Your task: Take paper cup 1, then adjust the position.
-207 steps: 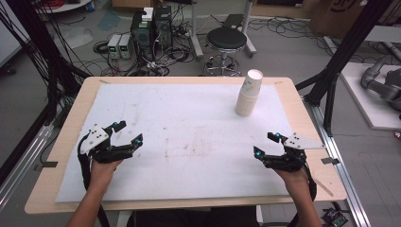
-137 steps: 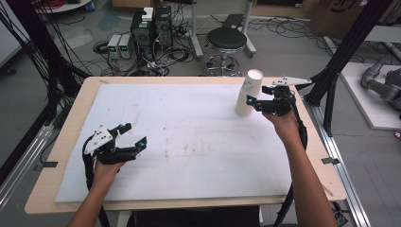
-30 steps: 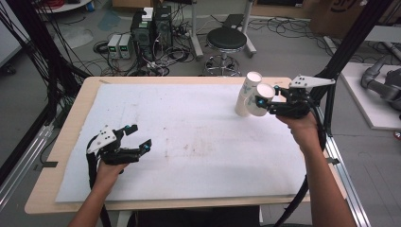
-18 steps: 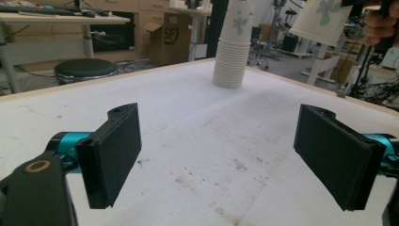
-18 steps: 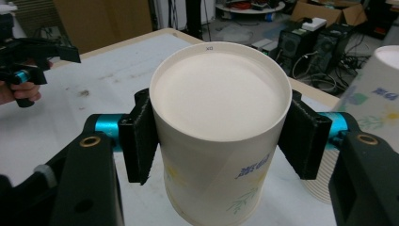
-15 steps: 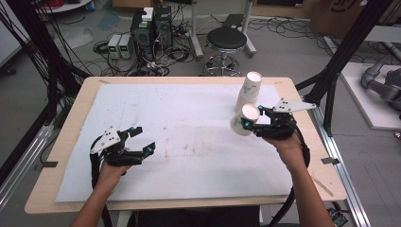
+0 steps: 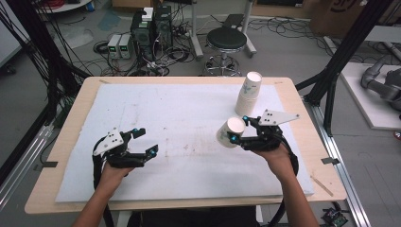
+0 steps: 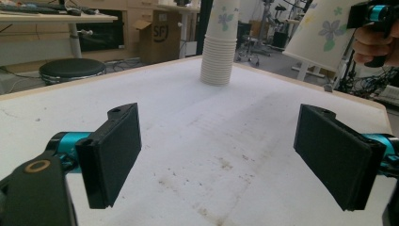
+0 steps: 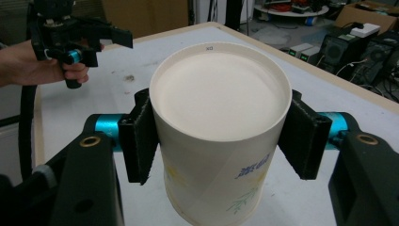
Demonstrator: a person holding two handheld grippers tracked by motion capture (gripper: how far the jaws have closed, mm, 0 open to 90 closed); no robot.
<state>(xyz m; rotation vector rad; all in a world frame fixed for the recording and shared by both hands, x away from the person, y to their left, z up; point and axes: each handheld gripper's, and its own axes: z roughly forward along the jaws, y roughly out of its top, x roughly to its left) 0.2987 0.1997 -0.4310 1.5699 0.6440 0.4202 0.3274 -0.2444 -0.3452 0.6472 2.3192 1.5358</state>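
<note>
I had the white paper cup with a faint floral print [image 7: 230, 132] pinched between the black pads of my right gripper [image 7: 238, 136], base turned toward its camera and lying nearly on its side. Since the earlier high view, when that cup sat on top of the tall stack of matching white paper cups [image 7: 248, 93] at the far right of the table, I had pulled it free and carried it down and toward the middle of the white foam mat [image 7: 179, 109]. It hung above the mat, near the stack but clear of it. In the right gripper view the jaws pressed both sides of the cup wall [image 9: 220, 136].

My left gripper [image 7: 140, 142] waited low over the near left of the mat, jaws spread wide with nothing between them.

I judged the separation done; what remained was to set the cup down, or hand it across.
</note>
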